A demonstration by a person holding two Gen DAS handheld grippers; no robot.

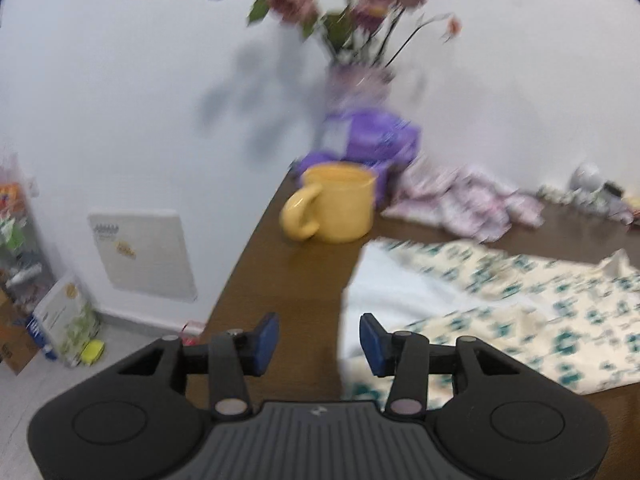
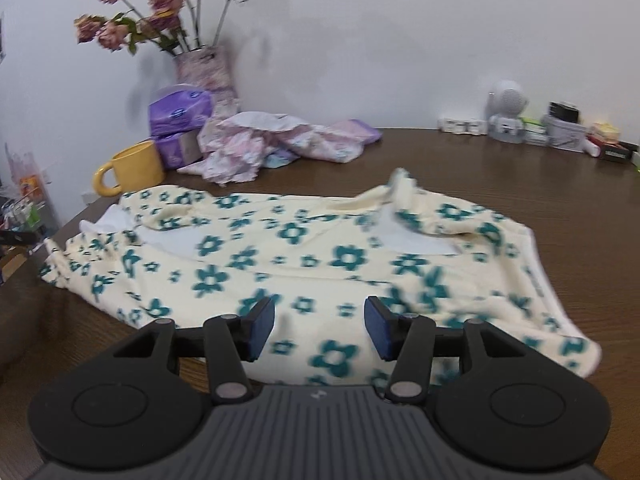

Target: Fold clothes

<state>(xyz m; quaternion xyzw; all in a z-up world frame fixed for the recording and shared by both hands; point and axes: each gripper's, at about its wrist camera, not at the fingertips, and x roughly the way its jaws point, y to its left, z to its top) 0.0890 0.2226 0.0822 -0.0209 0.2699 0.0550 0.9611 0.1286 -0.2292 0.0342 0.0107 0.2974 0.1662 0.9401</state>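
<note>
White wall backs a dark brown wooden counter [image 2: 460,168] crowded along its far edge: a vase of dried pink flowers [image 2: 200,68], purple tissue packs [image 2: 178,114], a yellow ceramic mug [image 2: 134,168], and a crumpled pink-and-white patterned garment [image 2: 276,140], probably pushed back there to leave working room in front.

On that cleared part lies the cream fleece garment printed with teal flowers [image 2: 304,256], spread mostly flat. Its long axis runs across the right wrist view from left to right, roughly parallel to the counter's far edge. At the left end a white lining shows where the fabric is turned back, and that end sits near the counter's left edge, just in front of the mug; near the right end a flap stands up in a loose ridge.

Both pairs of tongs stand apart with nothing between the blue pads. The right tongs [image 2: 320,332] hover over the garment's near edge, and the left tongs [image 1: 319,346] hang above the counter at the garment's left end. That placement suggests each hand is positioned at one end to take hold for a fold along the length.
</note>
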